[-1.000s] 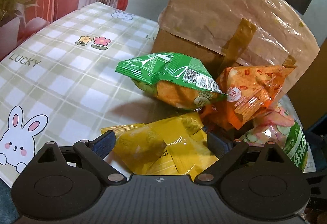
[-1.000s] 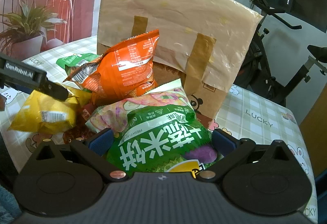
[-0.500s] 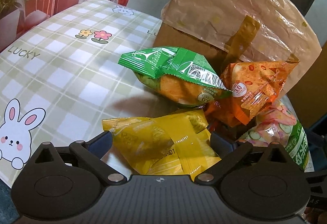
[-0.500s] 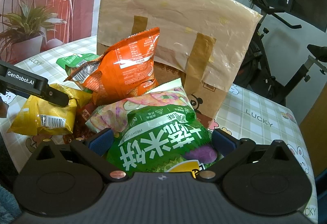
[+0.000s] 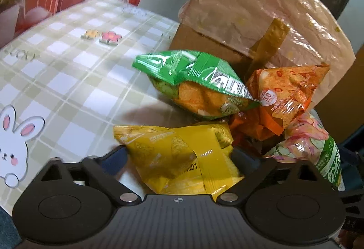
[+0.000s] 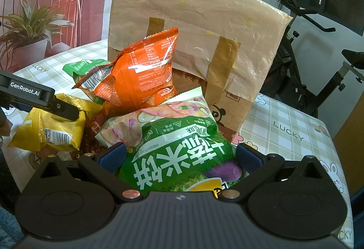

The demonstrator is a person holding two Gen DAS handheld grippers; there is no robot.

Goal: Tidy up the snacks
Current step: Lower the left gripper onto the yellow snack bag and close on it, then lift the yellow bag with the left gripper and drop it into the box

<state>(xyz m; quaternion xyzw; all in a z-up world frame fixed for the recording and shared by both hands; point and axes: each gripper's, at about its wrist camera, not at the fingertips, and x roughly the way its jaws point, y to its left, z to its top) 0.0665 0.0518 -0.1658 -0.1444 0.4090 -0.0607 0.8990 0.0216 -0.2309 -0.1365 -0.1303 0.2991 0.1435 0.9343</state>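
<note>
Left gripper (image 5: 179,153): jaws wide but closing, yellow snack bag (image 5: 179,158) sits between the fingers. I can't confirm the pads are pressing on it; the left pad (image 5: 113,158) looks just beside the bag's edge, the right one is mostly hidden behind the bag. From the right wrist view, that same bag lies on the table with the left gripper's finger across its top.

Right gripper (image 6: 179,155): jaws wide apart, big green rice-cracker bag (image 6: 179,153) lying between the blue pads (image 6: 112,157). The bag fills most of the gap. I can't tell if the pads actually bear on it.

Snack pile sits on the checked tablecloth (image 5: 68,80), right in front of the cardboard box (image 6: 227,110), which has a tan paper bag (image 6: 195,28) over it:
- green chip bag (image 5: 198,83) is at the far left of the pile, propped on the others
- orange chip bag (image 6: 138,76) stands upright, leaning near the box, touching the green one
- yellow bag is nearest the left gripper, rice-cracker bag nearest the right

Left view is slightly blurred. An exercise bike (image 6: 307,49) stands behind the table on the right.
</note>
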